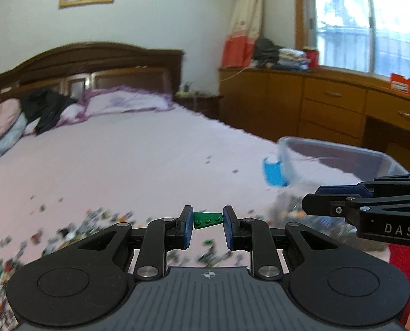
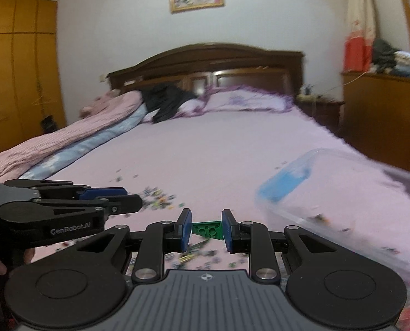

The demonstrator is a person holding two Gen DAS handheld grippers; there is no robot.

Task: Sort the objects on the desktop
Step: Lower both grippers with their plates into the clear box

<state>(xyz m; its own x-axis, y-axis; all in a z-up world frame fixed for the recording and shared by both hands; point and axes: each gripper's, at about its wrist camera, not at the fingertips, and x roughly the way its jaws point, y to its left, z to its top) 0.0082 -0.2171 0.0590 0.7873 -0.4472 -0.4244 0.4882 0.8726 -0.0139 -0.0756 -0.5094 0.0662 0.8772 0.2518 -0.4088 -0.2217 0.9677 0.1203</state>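
green wedge plate (image 1: 208,218) — studs up, held | second green wedge plate (image 2: 208,230) — underside up, held

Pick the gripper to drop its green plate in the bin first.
Right, probably. Both grippers hold green plates, but the clear bin sits nearer the right gripper than the left gripper, on its side.

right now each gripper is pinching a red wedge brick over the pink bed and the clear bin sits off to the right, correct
Not quite: the bricks are green, not red. The left wrist view shows the left gripper pinching a green wedge brick; the right wrist view shows the right gripper pinching another green wedge brick. The clear bin does sit to the right on the pink bed.
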